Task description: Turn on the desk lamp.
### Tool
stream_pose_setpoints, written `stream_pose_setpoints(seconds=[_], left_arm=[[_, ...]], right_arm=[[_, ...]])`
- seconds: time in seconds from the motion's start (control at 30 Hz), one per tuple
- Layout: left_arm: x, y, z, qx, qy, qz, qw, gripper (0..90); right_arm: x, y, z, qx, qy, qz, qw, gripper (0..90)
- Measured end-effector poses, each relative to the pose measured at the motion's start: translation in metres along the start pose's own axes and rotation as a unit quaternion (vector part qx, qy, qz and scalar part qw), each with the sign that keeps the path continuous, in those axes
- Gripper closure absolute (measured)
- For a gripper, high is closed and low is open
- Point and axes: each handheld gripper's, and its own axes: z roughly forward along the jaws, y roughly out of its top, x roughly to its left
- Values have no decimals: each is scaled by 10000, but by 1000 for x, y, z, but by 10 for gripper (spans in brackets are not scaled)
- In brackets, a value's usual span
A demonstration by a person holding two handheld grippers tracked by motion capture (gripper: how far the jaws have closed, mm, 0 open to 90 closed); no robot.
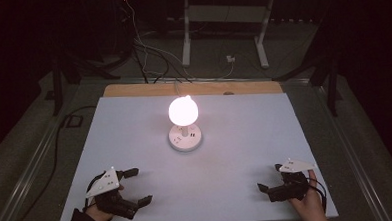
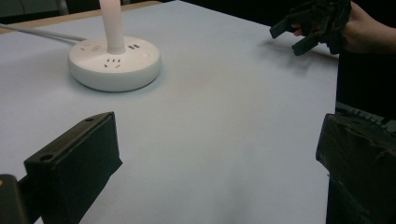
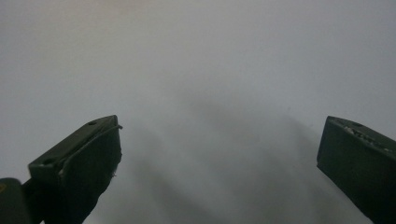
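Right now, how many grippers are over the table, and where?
2. The left gripper is near the table's front left corner; the right gripper is near its front right corner. Both have jaws open and empty.

Beyond my pale table (image 1: 255,138) I see a white frame (image 1: 186,36) and loose cables (image 1: 147,60) on the dark floor.

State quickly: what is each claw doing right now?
Left claw: open, holding nothing.
Right claw: open, holding nothing.
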Motion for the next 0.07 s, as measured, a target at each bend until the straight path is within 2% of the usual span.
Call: stream_pose_setpoints(seconds=[0.07], left_arm=[[0,0,0,-14,-2,-16,10000,2]], right_arm=[[0,0,0,-23,2,-28,10000,0]])
